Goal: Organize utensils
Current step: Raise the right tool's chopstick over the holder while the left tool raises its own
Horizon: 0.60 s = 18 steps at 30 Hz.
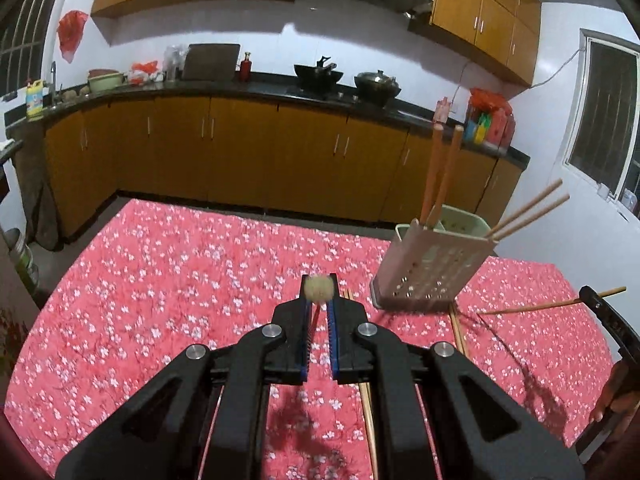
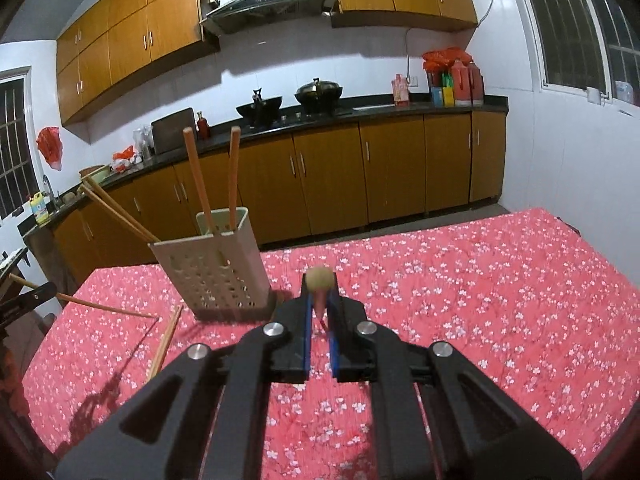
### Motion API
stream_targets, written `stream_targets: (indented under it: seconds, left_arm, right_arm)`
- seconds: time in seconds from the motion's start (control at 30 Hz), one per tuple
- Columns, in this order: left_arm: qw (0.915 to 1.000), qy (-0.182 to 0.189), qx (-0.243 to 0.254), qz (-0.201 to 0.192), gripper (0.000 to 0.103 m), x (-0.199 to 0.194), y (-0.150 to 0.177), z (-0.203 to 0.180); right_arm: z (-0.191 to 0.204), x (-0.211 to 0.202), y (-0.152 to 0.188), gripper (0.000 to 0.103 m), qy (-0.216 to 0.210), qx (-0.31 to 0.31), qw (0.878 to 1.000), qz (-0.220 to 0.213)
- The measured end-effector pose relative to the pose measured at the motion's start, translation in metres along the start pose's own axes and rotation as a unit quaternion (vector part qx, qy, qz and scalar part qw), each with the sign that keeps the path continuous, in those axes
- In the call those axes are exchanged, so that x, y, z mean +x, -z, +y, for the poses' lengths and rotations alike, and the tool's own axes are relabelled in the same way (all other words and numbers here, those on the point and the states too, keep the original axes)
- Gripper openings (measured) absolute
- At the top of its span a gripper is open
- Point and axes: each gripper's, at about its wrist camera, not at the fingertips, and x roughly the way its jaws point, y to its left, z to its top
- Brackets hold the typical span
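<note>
Chopstick (image 1: 319, 287) round wooden end-on in each closed claw (image 1: 319, 300), second (image 2: 320, 280), perforated plastic holder (image 1: 430, 268).

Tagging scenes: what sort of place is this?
Likely a home kitchen: wok and lidded pot on a stove under a range hood, wooden cabinets, sink tap.

Left tool (image 1: 319, 300): chopstick (image 1: 318, 289) seen end-on between the fingers, butt a blurred pale disc; its length is hidden.

Right tool (image 2: 319, 289): same view, held chopstick (image 2: 320, 280) foreshortened, tip lost behind the fingers.

Holder (image 1: 434, 266): lower ends of the standing chopsticks (image 1: 438, 172) hidden by its perforated wall; compartments cannot be told apart.

Loose chopsticks (image 1: 370, 432) on the bench (image 1: 160, 280) run under the left tool's body and off the bottom edge; count unclear.

Countertop bottles (image 2: 456, 80) too small to identify.
</note>
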Motion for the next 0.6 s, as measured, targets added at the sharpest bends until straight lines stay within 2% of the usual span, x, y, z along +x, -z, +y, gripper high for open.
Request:
stream_targets:
  seconds: [0.17, 0.4, 0.53, 0.6]
  left_arm:
    - [0.9998, 0.004, 0.007, -0.016, 0.008, -0.009, -0.012, -0.001]
    - [0.998, 0.036, 0.029, -0.044, 0.008, -0.028, -0.038, -0.024]
    - [0.9946, 0.058, 0.048, -0.072, 0.008, -0.037, -0.053, -0.049]
    - [0.9925, 0.064, 0.052, -0.09, 0.008, -0.04, -0.065, -0.062]
  right_arm:
    - [0.004, -0.015, -0.017, 0.008, -0.022, 0.001, 0.999, -0.024]
    - [0.02, -0.046, -0.057, 0.008, -0.1, 0.012, 0.993, -0.06]
    - [0.042, -0.061, -0.083, 0.008, -0.132, 0.003, 0.986, -0.105]
    - [0.052, -0.064, -0.093, 0.008, -0.134, -0.002, 0.983, -0.128]
